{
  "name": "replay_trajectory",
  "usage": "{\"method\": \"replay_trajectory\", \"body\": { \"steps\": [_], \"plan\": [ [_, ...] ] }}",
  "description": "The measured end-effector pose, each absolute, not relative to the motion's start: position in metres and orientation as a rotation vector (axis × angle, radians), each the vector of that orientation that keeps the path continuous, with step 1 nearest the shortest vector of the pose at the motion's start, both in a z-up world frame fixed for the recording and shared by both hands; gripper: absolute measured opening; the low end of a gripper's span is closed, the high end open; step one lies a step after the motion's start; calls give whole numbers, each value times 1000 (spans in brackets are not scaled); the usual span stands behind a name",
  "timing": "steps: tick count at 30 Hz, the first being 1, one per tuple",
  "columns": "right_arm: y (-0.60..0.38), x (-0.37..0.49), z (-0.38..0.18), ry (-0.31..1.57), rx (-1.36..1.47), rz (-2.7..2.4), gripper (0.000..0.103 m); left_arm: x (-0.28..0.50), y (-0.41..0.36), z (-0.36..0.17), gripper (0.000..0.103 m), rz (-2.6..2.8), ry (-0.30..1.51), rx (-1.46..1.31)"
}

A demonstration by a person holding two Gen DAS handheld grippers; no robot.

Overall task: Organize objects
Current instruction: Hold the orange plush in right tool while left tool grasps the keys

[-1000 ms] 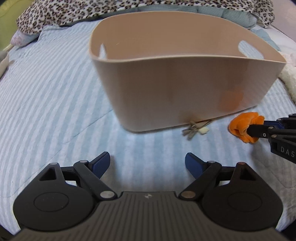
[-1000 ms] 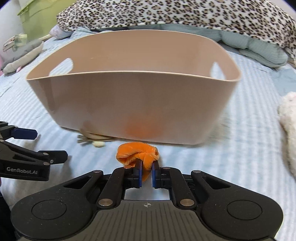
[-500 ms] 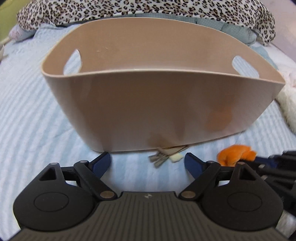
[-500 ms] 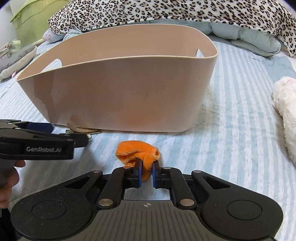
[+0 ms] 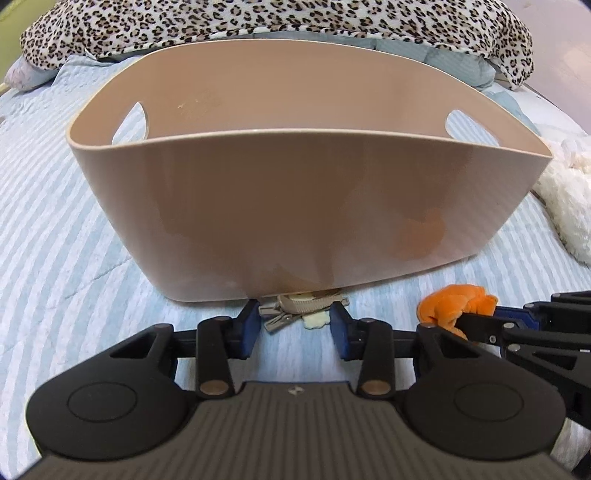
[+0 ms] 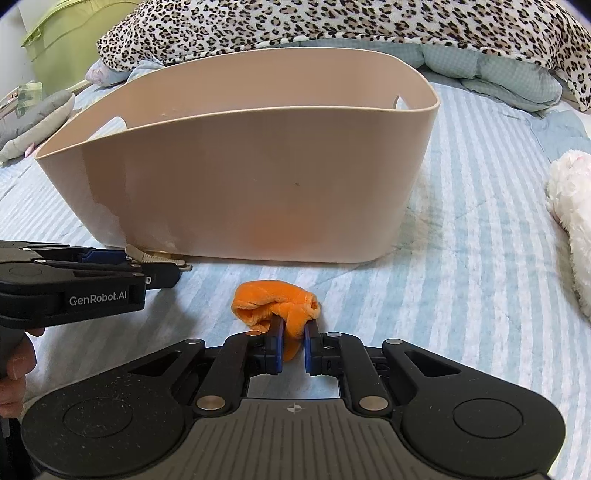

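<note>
A big beige plastic basket point(image 5: 303, 206) stands on the striped bed; it also shows in the right wrist view point(image 6: 258, 184). A bunch of keys with a cream tag point(image 5: 301, 312) lies at the foot of its near wall. My left gripper point(image 5: 294, 323) is open, its fingers either side of the keys, not closed on them. My right gripper point(image 6: 294, 339) is shut on a crumpled orange plush cloth point(image 6: 275, 304), low over the bed in front of the basket. The cloth also shows in the left wrist view point(image 5: 454, 304).
A white fluffy toy point(image 6: 572, 218) lies to the right of the basket. A leopard-print blanket point(image 5: 280, 18) and blue-green pillows point(image 6: 491, 70) lie behind it. A grey plush point(image 6: 37, 122) and a green box point(image 6: 62, 48) are at far left.
My left gripper has moved in toward the keys and narrowed, its fingers now flanking them. My right gripper still holds the orange cloth and has shifted slightly right.
</note>
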State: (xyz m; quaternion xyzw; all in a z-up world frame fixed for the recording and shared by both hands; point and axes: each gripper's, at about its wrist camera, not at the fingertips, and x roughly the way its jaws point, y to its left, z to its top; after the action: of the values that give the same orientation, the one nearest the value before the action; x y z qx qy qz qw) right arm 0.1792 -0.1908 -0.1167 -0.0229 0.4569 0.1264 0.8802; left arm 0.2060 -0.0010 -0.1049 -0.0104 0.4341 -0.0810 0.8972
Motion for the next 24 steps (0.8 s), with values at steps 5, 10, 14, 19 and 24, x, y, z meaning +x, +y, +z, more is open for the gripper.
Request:
{"method": "replay_trajectory", "body": {
  "steps": [5,10,14,19,24],
  "plan": [
    [-190,176,-112,951,-49,273,9,196,4,-101,42,-181,901,-31],
    [-186,167,-102,939,-44,288,8,185,14,-94,42,-177,898,-41],
    [-186,157,-88,917,-29,305,8,176,20,-84,42,-184,889,-46],
    [-188,142,-61,862,-33,312,8,161,27,-64,42,-196,847,-31],
    [-198,138,-25,777,-20,309,8,150,30,-34,42,-210,783,-9]
  ]
}}
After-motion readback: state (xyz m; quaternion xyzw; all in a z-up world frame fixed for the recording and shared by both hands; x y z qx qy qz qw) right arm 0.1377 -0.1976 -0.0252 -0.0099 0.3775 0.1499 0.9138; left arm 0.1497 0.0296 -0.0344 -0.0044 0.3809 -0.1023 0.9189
